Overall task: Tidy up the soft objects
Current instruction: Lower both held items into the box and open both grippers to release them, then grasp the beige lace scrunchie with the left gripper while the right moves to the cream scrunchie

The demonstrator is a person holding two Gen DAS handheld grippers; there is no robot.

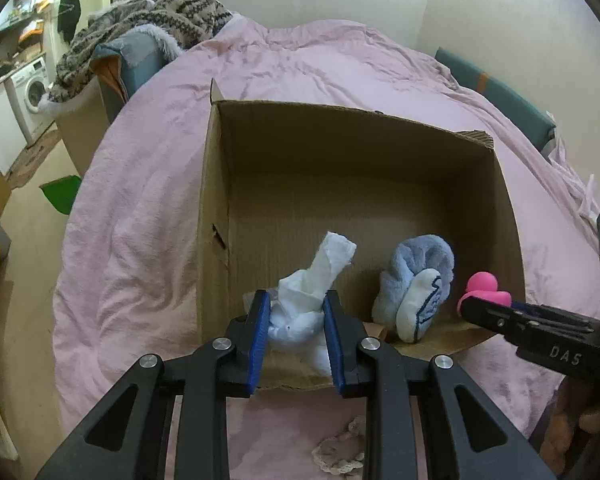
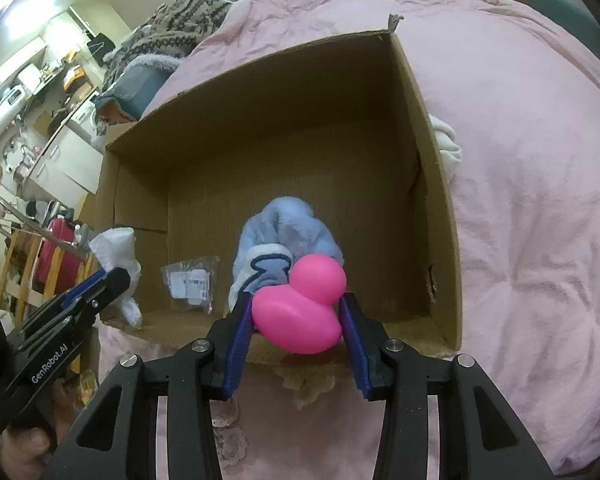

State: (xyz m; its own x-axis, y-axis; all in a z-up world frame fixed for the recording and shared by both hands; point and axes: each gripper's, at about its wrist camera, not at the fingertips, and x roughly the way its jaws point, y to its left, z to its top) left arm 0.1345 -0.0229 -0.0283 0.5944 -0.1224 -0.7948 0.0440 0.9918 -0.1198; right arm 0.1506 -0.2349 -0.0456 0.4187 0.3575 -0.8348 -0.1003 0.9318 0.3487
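An open cardboard box (image 1: 216, 184) (image 2: 436, 184) stands on a pink bed. My left gripper (image 1: 294, 320) is shut on a white crumpled cloth (image 1: 308, 292) and holds it over the box's near edge; the gripper shows in the right wrist view (image 2: 112, 284). My right gripper (image 2: 296, 316) is shut on a pink rubber duck (image 2: 300, 304) at the box's near edge; the duck shows in the left wrist view (image 1: 482, 286). A light blue fluffy slipper-sock (image 1: 418, 288) (image 2: 284, 236) lies inside the box near the front. A small clear plastic packet (image 2: 190, 282) lies on the box floor.
The pink duvet (image 1: 140, 208) (image 2: 532, 200) covers the bed around the box. A white cloth (image 2: 446, 142) lies beside the box's right wall. A lace doily (image 1: 340, 452) lies in front of the box. A patterned blanket (image 1: 152, 20) sits at the bed's far left.
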